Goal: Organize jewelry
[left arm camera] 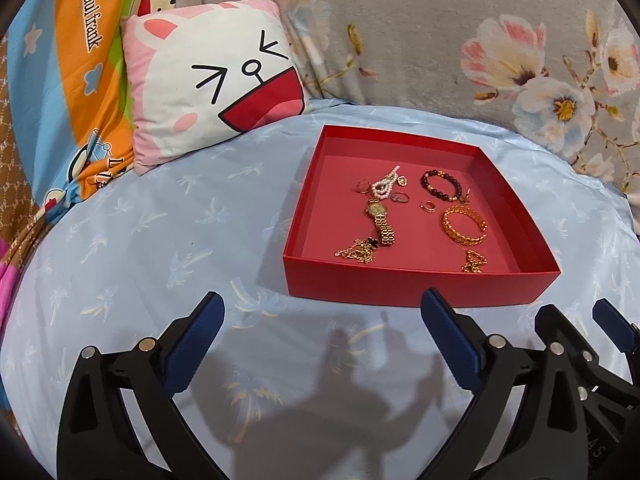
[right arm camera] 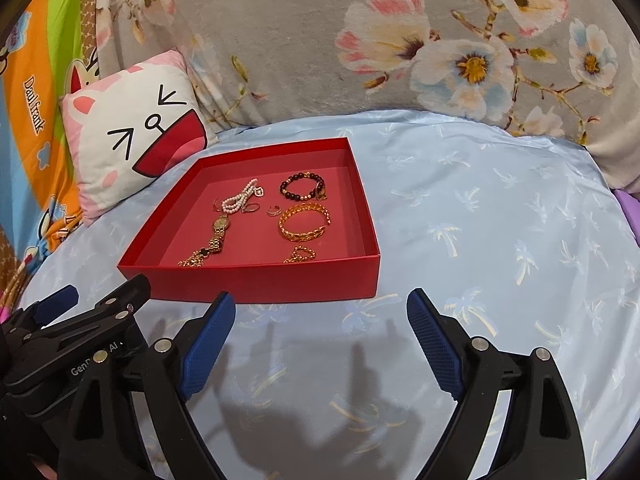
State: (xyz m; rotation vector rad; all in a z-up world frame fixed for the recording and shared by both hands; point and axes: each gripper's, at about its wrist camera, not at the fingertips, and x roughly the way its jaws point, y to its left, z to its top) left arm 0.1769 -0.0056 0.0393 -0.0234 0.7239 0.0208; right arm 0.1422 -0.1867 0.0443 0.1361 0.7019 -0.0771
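A shallow red box [left arm camera: 416,286] [right arm camera: 248,282] sits on the light blue bedsheet. Inside lie a gold watch [left arm camera: 381,222] [right arm camera: 218,230], a pearl piece [left arm camera: 383,187] [right arm camera: 240,197], a dark bead bracelet [left arm camera: 440,186] [right arm camera: 301,186], a gold chain bangle [left arm camera: 464,225] [right arm camera: 304,222], gold chains [left arm camera: 356,252] [right arm camera: 192,260], a small gold bracelet [left arm camera: 474,262] [right arm camera: 300,255] and small rings [left arm camera: 427,206]. My left gripper [left arm camera: 322,310] is open and empty, in front of the box's near left corner. My right gripper [right arm camera: 320,308] is open and empty, just in front of the box's near wall.
A cartoon cat pillow [left arm camera: 212,76] [right arm camera: 132,128] leans at the back left. A grey floral blanket [left arm camera: 460,28] [right arm camera: 360,40] rises behind the box. A colourful printed cloth [left arm camera: 68,80] lies at far left. Each gripper shows at the edge of the other's view.
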